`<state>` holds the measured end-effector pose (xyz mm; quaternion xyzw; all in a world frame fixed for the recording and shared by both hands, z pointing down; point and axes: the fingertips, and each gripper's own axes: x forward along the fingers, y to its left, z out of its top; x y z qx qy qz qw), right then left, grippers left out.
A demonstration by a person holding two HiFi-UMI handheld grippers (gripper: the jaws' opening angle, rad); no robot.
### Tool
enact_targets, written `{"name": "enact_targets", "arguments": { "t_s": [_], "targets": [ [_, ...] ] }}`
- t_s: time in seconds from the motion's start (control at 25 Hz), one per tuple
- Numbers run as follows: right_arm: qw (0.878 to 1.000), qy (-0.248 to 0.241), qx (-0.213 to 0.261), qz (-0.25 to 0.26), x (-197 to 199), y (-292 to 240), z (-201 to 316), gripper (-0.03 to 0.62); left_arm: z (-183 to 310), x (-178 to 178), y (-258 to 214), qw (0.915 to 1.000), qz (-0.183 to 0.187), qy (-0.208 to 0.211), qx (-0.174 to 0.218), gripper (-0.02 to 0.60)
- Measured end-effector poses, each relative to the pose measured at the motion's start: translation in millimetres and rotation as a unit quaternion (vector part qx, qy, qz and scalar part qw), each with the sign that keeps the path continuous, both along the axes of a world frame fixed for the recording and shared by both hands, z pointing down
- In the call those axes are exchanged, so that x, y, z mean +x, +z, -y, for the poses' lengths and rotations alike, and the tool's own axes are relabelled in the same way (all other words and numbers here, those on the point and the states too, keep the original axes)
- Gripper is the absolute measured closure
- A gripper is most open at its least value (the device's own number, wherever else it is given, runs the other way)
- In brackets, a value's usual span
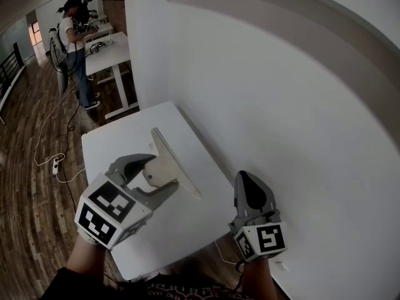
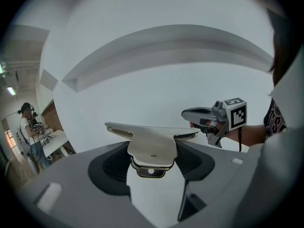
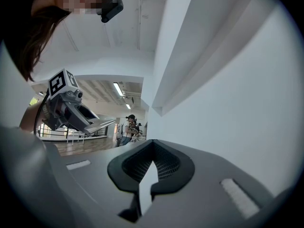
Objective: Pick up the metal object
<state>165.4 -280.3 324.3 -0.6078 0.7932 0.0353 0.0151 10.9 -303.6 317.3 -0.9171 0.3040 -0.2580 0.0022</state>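
My left gripper [image 1: 152, 175] is clamped on the metal object [image 2: 152, 145] by its handle end, blade sticking out past the jaws, over the white table [image 1: 119, 144]. My right gripper [image 3: 152, 164] is closed with nothing between its jaws, off to the right near the wall.

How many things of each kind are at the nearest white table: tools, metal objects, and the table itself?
tools: 2, the left tool and the right tool
metal object: 1
white table: 1
total: 4
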Motion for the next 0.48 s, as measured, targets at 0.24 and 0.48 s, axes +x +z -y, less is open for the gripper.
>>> {"name": "enact_targets", "arguments": {
  "t_s": [0.24, 0.48],
  "targets": [
    [1.0, 0.0, 0.002, 0.002, 3.1, -0.4, -0.9, 0.582, 1.2, 4.5, -2.1, 0.9999, -0.01, 0.0, 0.012, 0.293],
    [1.0, 0.0, 0.002, 0.005, 6.8, -1.5, -1.3, 0.583, 1.4, 9.6, -4.9, 0.9997, -0.023, 0.005, 0.009, 0.293]
  ]
}}
